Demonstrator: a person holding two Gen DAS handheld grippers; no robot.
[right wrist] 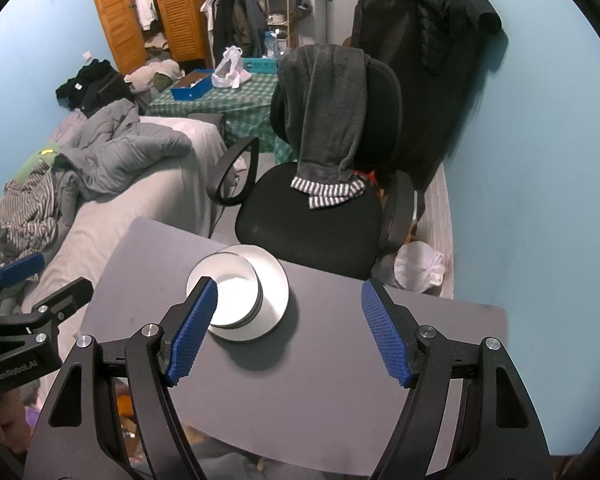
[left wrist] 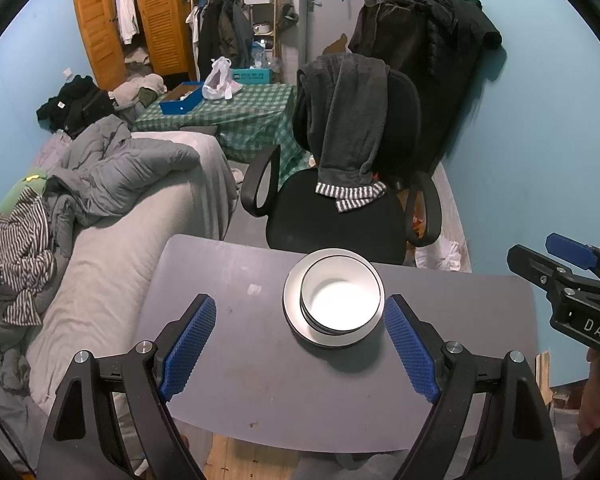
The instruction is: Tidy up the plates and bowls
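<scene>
White bowls with dark rims (left wrist: pixel 342 300) sit nested on a white plate (left wrist: pixel 296 320) near the far edge of a small grey table (left wrist: pixel 240 352). My left gripper (left wrist: pixel 300 344) hovers over the table with jaws wide apart and nothing between them; the stack lies just ahead of its right finger. In the right wrist view the same bowls (right wrist: pixel 236 292) and plate (right wrist: pixel 274 292) sit ahead and to the left. My right gripper (right wrist: pixel 288 332) is open and empty, its left fingertip (right wrist: pixel 204 300) overlapping the bowls in the picture. Each gripper shows at the other view's edge.
A black office chair (left wrist: pixel 332 216) draped with a dark grey garment stands right behind the table. A bed with grey covers and clothes (left wrist: pixel 112 208) runs along the left. A blue wall (left wrist: pixel 540 160) closes the right side. A green-checked table (left wrist: pixel 244 112) stands further back.
</scene>
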